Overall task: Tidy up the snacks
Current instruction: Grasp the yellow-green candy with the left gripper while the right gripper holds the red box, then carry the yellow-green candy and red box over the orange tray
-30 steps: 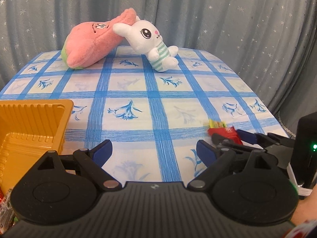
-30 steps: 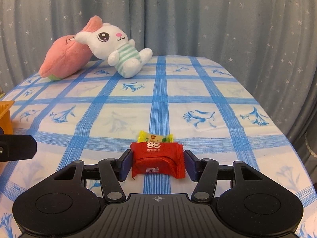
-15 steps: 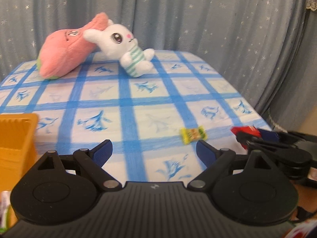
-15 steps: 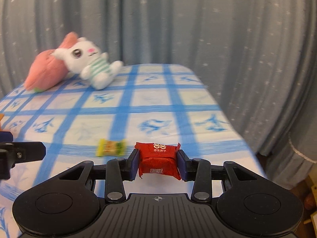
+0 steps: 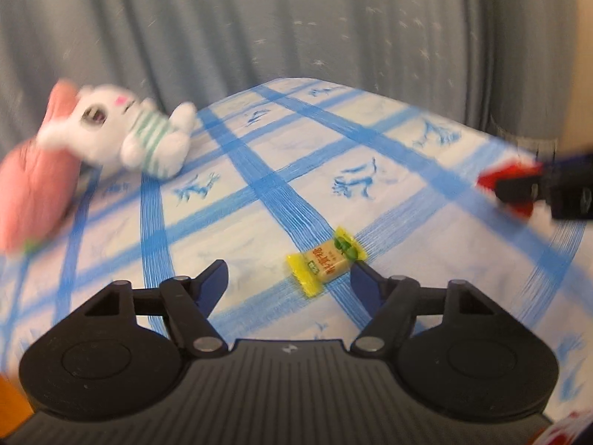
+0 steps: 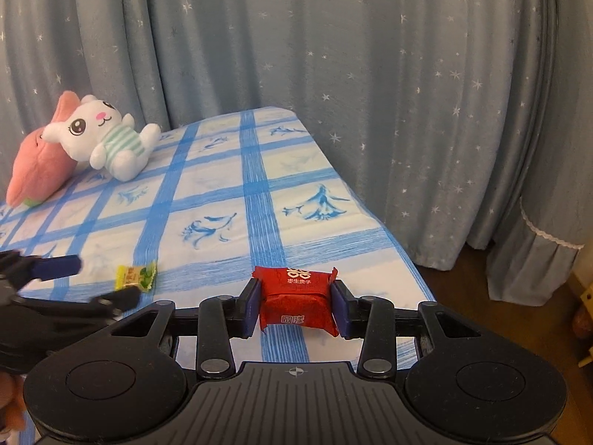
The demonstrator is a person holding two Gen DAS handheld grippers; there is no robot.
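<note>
Left wrist view: my left claw (image 5: 289,278) stands apart, empty; the yellow candy (image 5: 326,260) lies on the bench (image 5: 259,200) at 1 o'clock, just beside the right finger, long axis toward 2 o'clock. Glossy crinkled wrapper, checked cloth.

Right wrist view: my right claw (image 6: 295,304) is clamped on the red candy (image 6: 296,296), a plump foil pillow; the yellow one lies at 9 o'clock, nearer my left.

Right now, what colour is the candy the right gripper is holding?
Red, with white print; the red candy shows best in the right wrist view, clamped in the right gripper.
</note>
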